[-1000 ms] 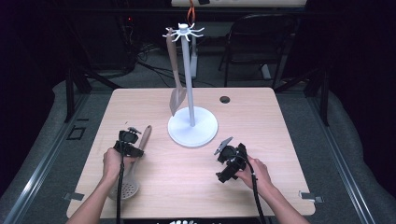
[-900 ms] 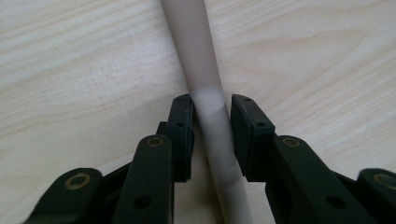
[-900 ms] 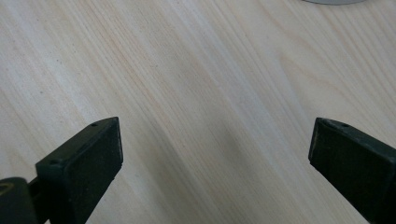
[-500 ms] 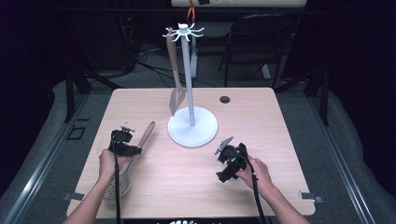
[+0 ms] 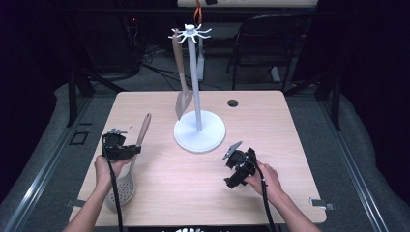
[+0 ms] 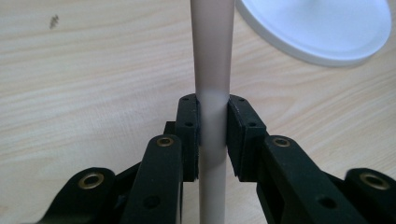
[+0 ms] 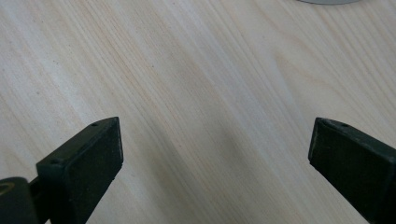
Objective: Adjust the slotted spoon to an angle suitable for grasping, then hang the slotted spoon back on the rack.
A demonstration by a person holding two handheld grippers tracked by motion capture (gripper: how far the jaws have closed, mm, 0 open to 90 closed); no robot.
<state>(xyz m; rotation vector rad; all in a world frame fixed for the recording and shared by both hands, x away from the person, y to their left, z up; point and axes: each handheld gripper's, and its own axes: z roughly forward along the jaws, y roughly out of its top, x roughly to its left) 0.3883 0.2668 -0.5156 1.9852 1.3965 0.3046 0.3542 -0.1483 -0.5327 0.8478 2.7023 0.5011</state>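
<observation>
Table [image 5: 290, 145] space is ample, so we should lift the slotted spoon [image 5: 126, 181] slowly, keep its head from swinging, and bring the handle end up toward a free hook on the white utensil stand [image 5: 198, 130], where a spatula [image 5: 182, 96] already hangs. Our left gripper [image 6: 213, 128], its jaws having just been closing, is clamped on the spoon's beige handle near the table's left edge. Our right gripper [image 7: 215, 140] rests with jaws wide apart, holding nothing.
</observation>
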